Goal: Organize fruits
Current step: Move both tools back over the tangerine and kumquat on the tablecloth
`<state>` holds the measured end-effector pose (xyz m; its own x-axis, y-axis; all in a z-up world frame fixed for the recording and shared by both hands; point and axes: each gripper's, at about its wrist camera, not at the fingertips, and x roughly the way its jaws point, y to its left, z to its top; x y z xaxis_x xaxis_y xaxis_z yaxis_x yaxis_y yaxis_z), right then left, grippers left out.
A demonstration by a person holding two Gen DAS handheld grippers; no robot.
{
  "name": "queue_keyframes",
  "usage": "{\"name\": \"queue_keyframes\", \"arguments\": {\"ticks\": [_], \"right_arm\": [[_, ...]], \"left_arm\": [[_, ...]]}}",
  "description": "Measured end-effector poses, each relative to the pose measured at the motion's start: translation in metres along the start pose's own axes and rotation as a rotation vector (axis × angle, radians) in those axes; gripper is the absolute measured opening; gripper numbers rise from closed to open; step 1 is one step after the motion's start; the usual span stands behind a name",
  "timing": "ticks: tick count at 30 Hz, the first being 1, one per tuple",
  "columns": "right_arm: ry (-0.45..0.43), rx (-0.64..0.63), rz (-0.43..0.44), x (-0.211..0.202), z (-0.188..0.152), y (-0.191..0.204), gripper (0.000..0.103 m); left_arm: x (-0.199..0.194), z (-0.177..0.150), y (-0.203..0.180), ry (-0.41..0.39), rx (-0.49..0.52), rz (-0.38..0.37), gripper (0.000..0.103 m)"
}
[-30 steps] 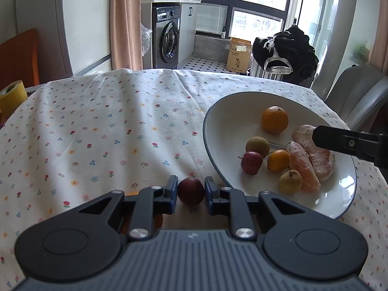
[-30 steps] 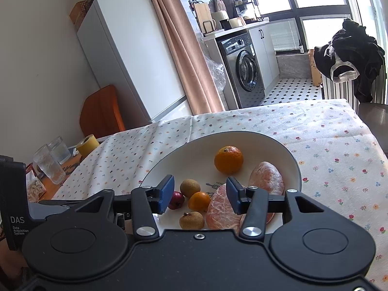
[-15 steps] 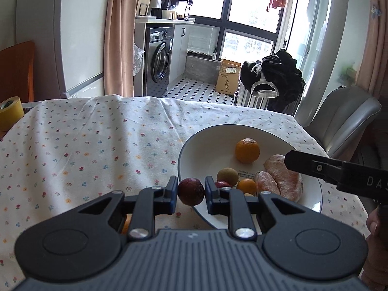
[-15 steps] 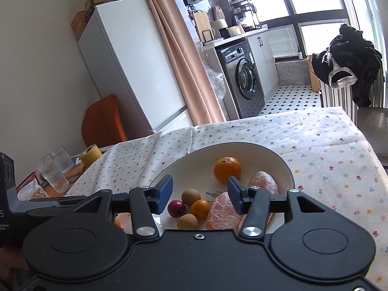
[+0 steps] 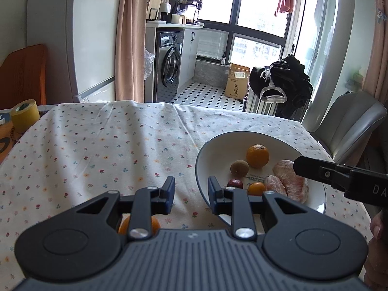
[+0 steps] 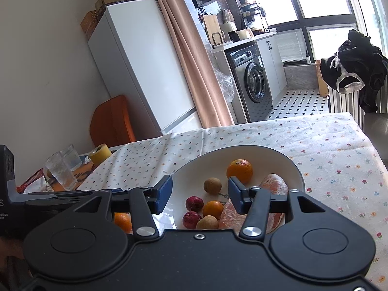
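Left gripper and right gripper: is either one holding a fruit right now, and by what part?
Nothing is held. The left gripper and the right gripper both have their jaws spread with nothing between them.

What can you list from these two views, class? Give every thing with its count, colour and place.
bowl: one, white, on floral tablecloth
large orange: one, orange, in bowl
small orange: one, orange, in bowl
brown fruits: two, brown, in bowl
red fruits: two, dark red, in bowl
peeled citrus segments: two, pink-orange, in bowl
loose orange: one, orange, on cloth beside bowl
tape roll: one, yellow, table's far left
glasses: two, clear, near tape roll
left claw: one, black, blue pads, open, empty
right claw: one, black, blue pads, open, empty
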<state>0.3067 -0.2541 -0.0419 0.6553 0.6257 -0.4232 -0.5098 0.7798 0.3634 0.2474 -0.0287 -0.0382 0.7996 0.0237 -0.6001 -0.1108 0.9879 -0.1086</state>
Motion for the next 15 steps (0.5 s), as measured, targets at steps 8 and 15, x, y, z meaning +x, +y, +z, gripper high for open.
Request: {"name": "queue_keyframes", "arguments": {"ticks": [8,15], "right_arm": [[0.030,-0.016,0.015,0.005,-0.003,0.012,0.070],[0.053,-0.050,0.043,0.007,-0.004,0.029,0.087]], "left_arm": [[-0.016,-0.004,0.024,-0.021,-0.046,0.051,0.063],[-0.022,-0.011,0.049,-0.025,-0.095,0.091,0.076]]}}
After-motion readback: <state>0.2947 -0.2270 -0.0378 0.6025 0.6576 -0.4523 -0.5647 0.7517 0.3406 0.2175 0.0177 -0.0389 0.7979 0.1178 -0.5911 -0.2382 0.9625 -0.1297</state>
